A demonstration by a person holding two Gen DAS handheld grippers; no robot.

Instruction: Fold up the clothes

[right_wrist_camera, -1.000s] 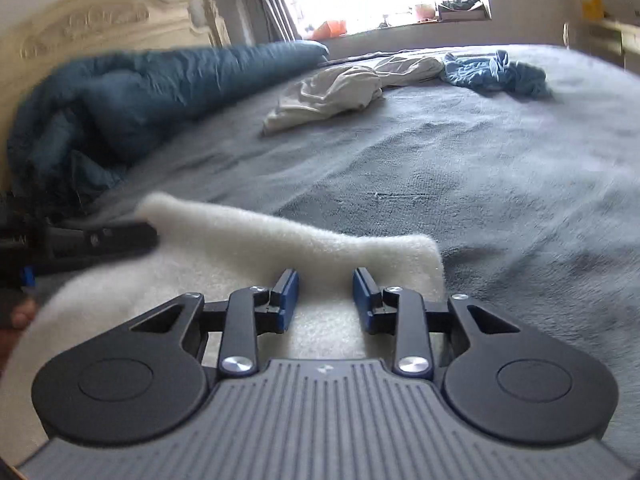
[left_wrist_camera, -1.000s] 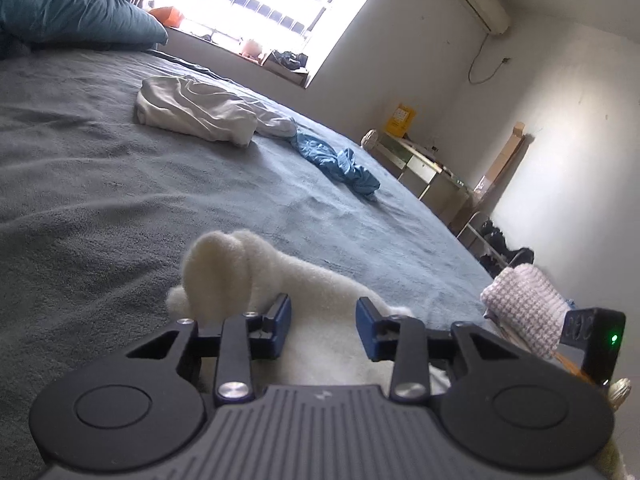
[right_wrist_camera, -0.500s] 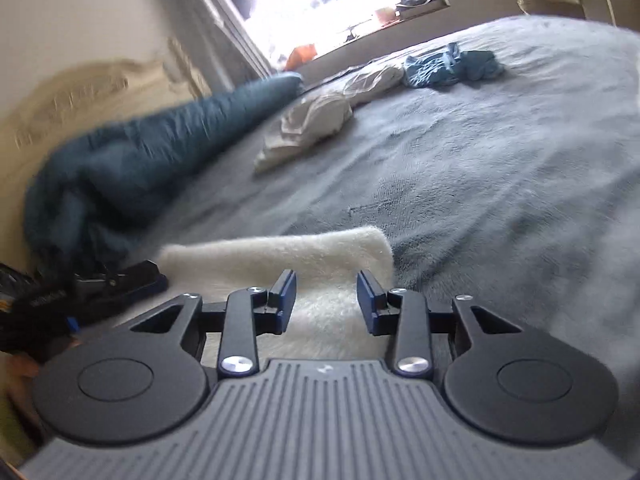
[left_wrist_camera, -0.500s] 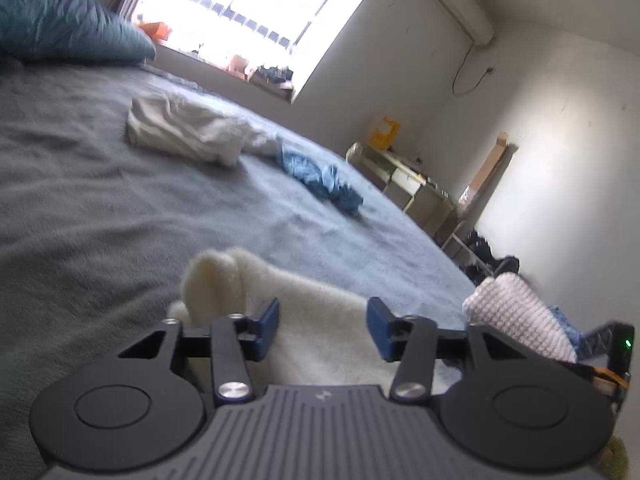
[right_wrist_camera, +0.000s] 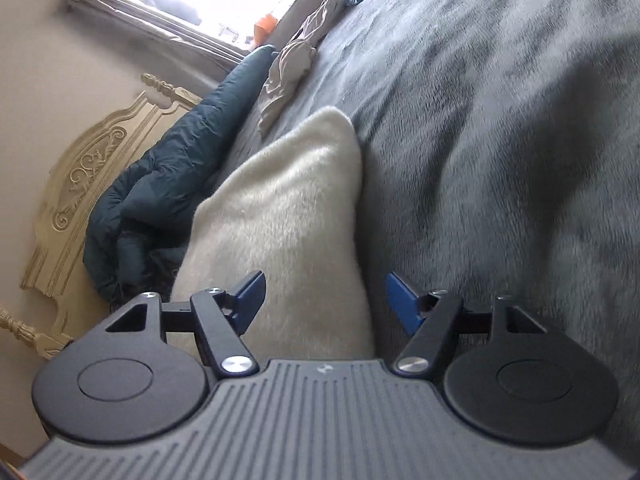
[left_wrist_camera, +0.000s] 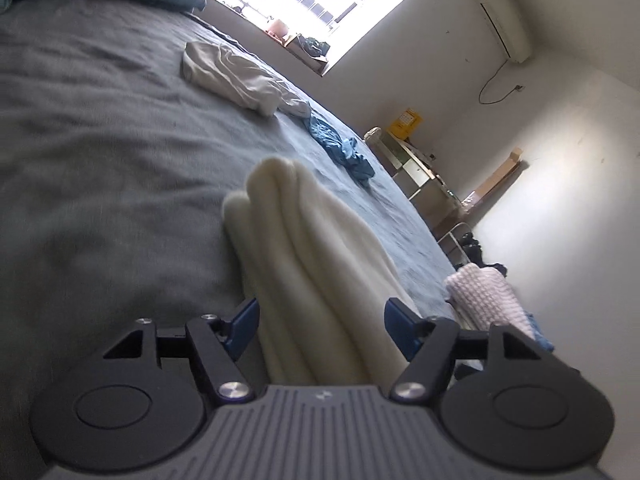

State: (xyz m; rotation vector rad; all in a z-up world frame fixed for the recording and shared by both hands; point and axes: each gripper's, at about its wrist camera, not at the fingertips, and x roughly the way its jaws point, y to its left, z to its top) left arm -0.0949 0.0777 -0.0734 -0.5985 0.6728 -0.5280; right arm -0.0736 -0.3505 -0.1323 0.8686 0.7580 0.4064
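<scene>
Cream garment (left_wrist_camera: 312, 248), grey bedspread (left_wrist_camera: 100, 152), blue pads (right_wrist_camera: 250, 294).

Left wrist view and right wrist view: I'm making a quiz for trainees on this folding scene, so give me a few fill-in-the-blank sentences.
1. The folded garment in front of the left hand-held gripper is ____ in colour.
2. The garments lie on a grey ____.
3. The crumpled cloth beyond the white shirt is ____.
4. In the right wrist view, the carved headboard stands behind a dark teal ____.

Missing words: cream; bed; blue; duvet
</scene>
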